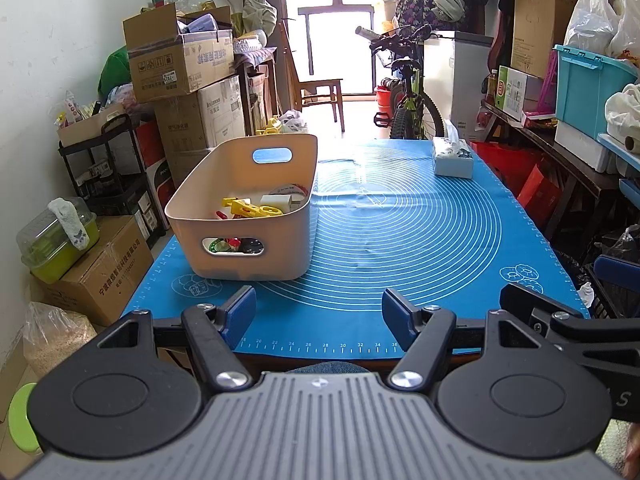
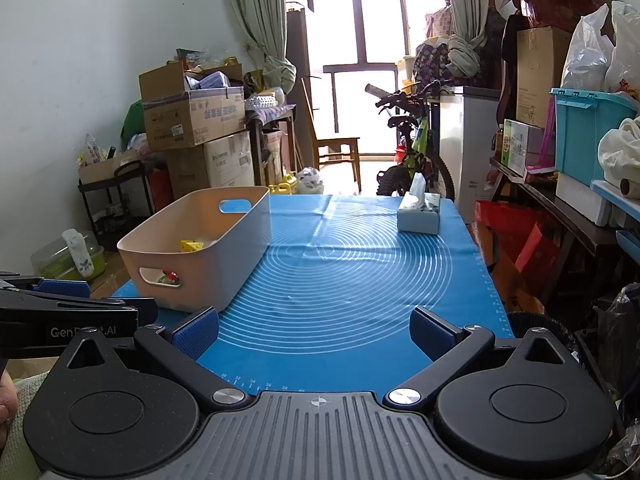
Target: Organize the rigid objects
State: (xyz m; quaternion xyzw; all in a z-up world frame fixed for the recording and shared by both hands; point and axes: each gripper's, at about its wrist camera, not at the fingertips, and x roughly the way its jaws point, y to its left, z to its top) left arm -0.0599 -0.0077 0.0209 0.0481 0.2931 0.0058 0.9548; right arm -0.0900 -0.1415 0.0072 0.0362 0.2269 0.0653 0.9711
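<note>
So the beige bin [image 1: 244, 216] sits on the left side of the blue mat [image 1: 400, 240], and it's already got the small stuff in it: yellow plastic pieces [image 1: 250, 208], a white block [image 1: 276, 201], and something red and green showing through the near handle slot. The rest of the mat looks bare from both cameras, apart from a tissue box [image 1: 453, 158] at the far right corner of the desk, well apart from the bin.

My left tongs [image 1: 319, 312] are spread wide with nothing between them, hovering over the near edge of the mat. Right tongs [image 2: 315, 330] same deal, spread and empty, just to the side.

My read is the sorting is basically done, or I'm between picks. If anything's left, I'd scan the desk edges first, since the fisheye hides a lot down low. I'd leave the tissue box alone, it's soft-ish and not really a rigid item. If I need to nudge the bin, I'd pinch the near wall by the handle slot and go slow so the mat doesn't bunch up.
</note>
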